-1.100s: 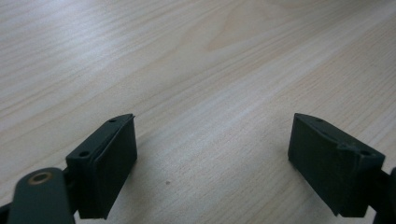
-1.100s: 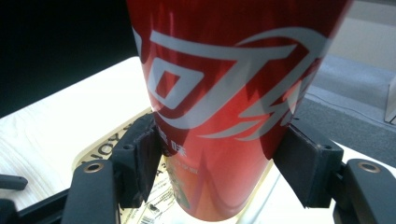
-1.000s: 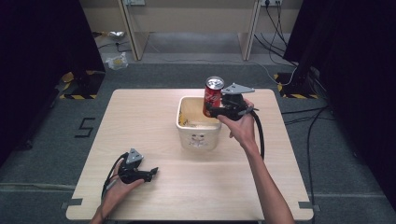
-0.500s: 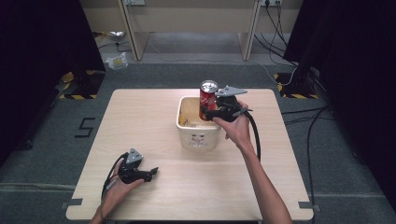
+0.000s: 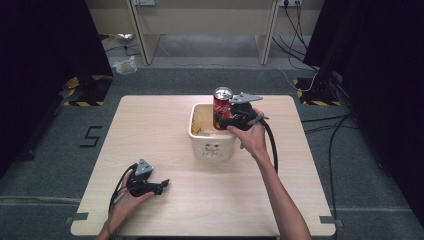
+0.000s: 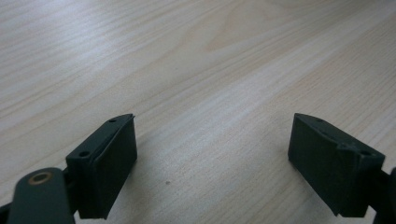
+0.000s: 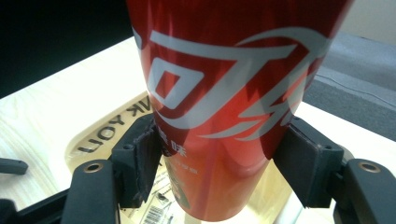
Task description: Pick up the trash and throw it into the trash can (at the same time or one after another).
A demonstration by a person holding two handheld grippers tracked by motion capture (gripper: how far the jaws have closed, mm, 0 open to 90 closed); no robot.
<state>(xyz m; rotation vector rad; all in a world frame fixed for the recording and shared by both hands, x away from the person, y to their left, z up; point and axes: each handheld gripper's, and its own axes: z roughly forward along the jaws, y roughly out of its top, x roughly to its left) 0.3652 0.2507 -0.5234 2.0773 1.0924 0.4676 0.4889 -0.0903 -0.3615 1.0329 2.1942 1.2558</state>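
Can (image 5: 222, 106) of red soda held upright over the cream tub (image 5: 212, 146) by the right gripper (image 5: 223, 119).

Its body is glossy red with large white script, smaller white lettering lower down and a silver top. In the right gripper view the can (image 7: 224, 93) stands between that gripper's (image 7: 219, 161) two black jaws, which press on its lower sides from left and right, so it is clamped. In the high view it sits above the far right part of the tub, with the person's right hand (image 5: 251, 137) reaching in from the near right. Below the can, the tub's rim (image 7: 100, 135) shows dark printed letters. The tub stands around the middle of the pale wooden table (image 5: 165, 125). Near the front left corner the left gripper (image 5: 161, 185) rests low over the bare wood (image 6: 205, 70), its jaws spread wide apart with nothing between them.
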